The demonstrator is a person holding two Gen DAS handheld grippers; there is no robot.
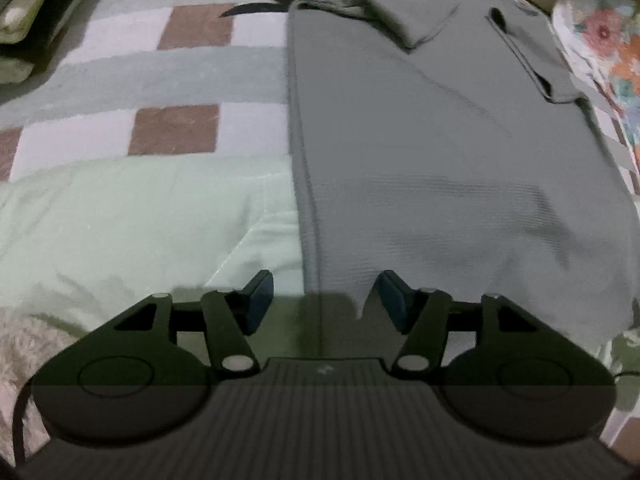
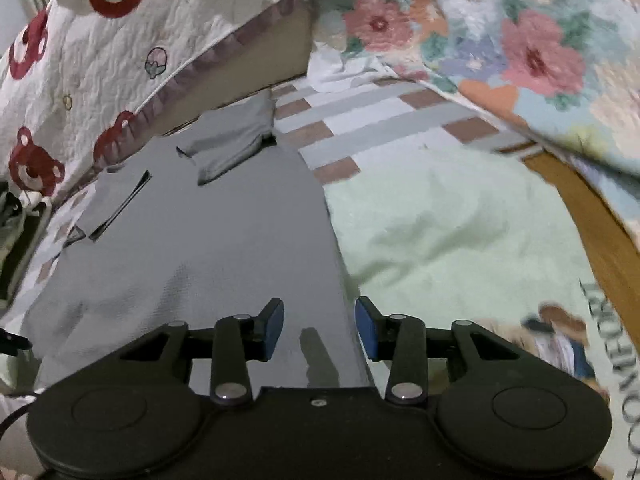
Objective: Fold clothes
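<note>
A grey shirt (image 1: 440,152) lies flat on the bed, both sleeves folded in over its body. It also shows in the right wrist view (image 2: 208,232). My left gripper (image 1: 325,300) is open and empty, hovering over the shirt's near left edge, which runs between the jaws. My right gripper (image 2: 319,326) is open and empty over the shirt's near right edge. One folded sleeve (image 2: 232,136) lies at the far end near the collar.
The shirt rests on a pale green blanket (image 1: 140,216) over a checked brown, grey and white sheet (image 1: 172,60). A bear-print quilt (image 2: 100,52) and a floral quilt (image 2: 520,52) are piled at the far side. Folded greenish fabric (image 1: 28,12) lies far left.
</note>
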